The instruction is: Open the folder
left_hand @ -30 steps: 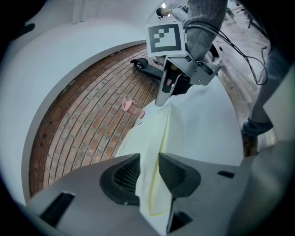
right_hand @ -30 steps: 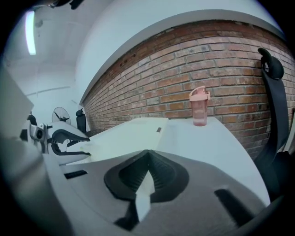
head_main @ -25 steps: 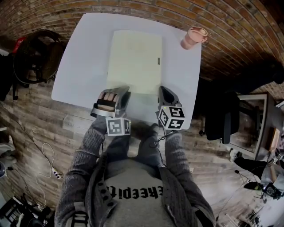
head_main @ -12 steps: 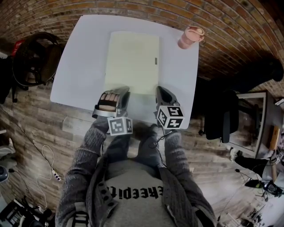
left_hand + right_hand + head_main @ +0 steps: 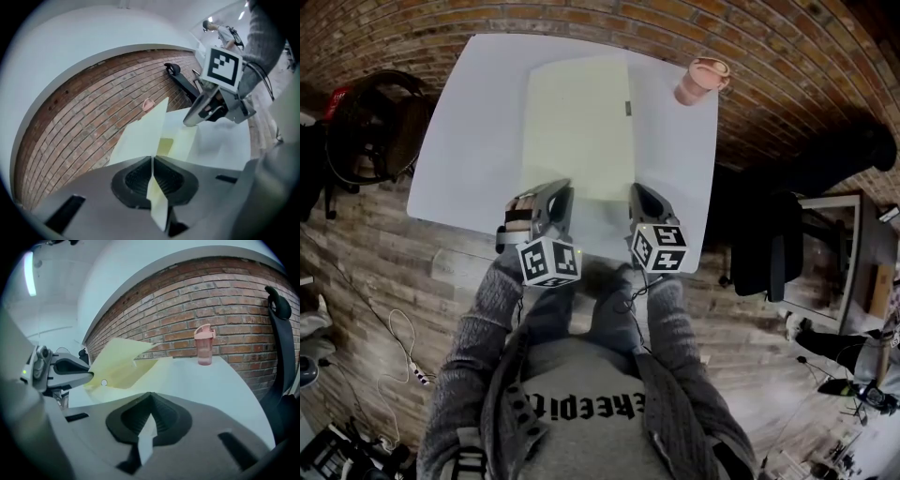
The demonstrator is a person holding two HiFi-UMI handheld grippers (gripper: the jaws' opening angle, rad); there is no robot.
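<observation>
- Black round-backed chair (image 5: 370,117) stands on the wood floor, off the left side of the worktop.
- White rectangular worktop (image 5: 469,122) carries the folder and the cup.
- Left hand-held gripper (image 5: 152,161) is at the near edge of the worktop, at the folder's near left corner. Its marker cube faces up in the head view.
- The left jaws have just been closing and now pinch a thin pale yellow sheet, the folder's top cover. The sheet runs straight through the line where the pads meet.
- Pale yellow flat folder (image 5: 577,122) lies in the middle of the worktop, long side running away from the person.
- In both gripper views the cover is tilted up off the lower sheet, which lies flat on the worktop. The gap widens towards the near left corner.
- A small grey tab (image 5: 628,109) sits on the folder's right edge.
- Right hand-held gripper (image 5: 150,399) is low over the worktop, just beside the folder's near right corner. Its pads meet at the tips and no part of the folder is between them. Only a pale sliver shows behind the tips.
- The two grippers sit side by side, apart, with the folder's near edge between them.
- Pink lidded plastic cup (image 5: 701,80) stands upright at the far right corner of the worktop, apart from the folder.
</observation>
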